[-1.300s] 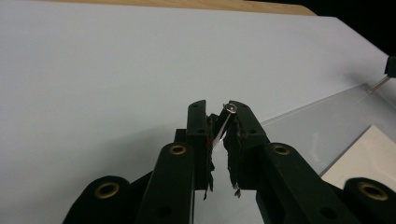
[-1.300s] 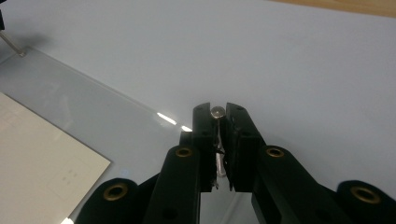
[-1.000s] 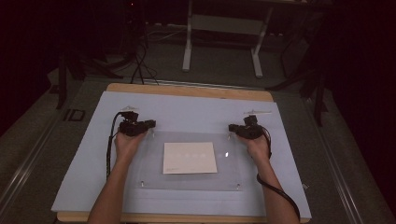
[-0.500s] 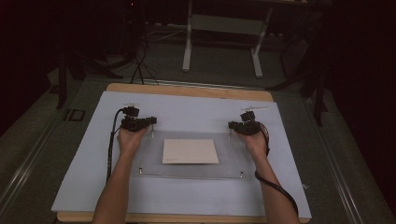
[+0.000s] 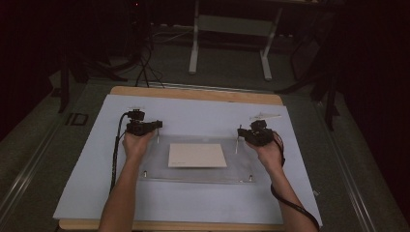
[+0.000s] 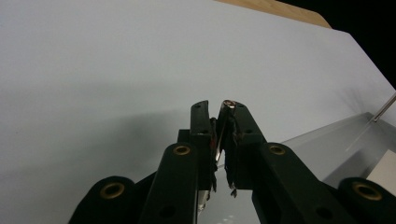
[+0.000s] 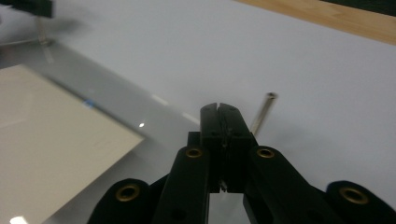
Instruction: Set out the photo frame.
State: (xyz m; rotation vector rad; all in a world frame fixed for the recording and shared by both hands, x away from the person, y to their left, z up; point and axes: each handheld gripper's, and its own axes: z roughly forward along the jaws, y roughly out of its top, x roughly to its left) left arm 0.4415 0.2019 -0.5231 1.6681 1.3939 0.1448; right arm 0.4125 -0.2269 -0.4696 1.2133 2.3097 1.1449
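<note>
On the pale blue sheet [image 5: 203,203] that covers the table lies a clear plate [image 5: 193,176], with a cream card [image 5: 197,155] on or under it; which of the two, the pictures do not let me say. Thin metal posts stand at the corners of the plate.

The left gripper [image 5: 143,127] is at the far left corner of the plate. In the left gripper view its jaws are closed on a thin metal post [image 6: 227,106]: the ring-shaped top of the post shows just between the jaw tips, while the rest of the post is hidden by the black jaws. The left hand [image 5: 137,144] covers that corner in the high view, so the foot of the post cannot be seen there.

The right gripper [image 5: 255,134] is at the far right corner of the plate. Its jaws have just been closing and now stand pressed together, with nothing clearly visible between them. A second post [image 7: 261,114] rises just beside the jaws, a little to the right in the right gripper view, and its lower part is cut off behind them. If it touches the jaw, I cannot tell. The plate edge in this view is blurred.
</note>
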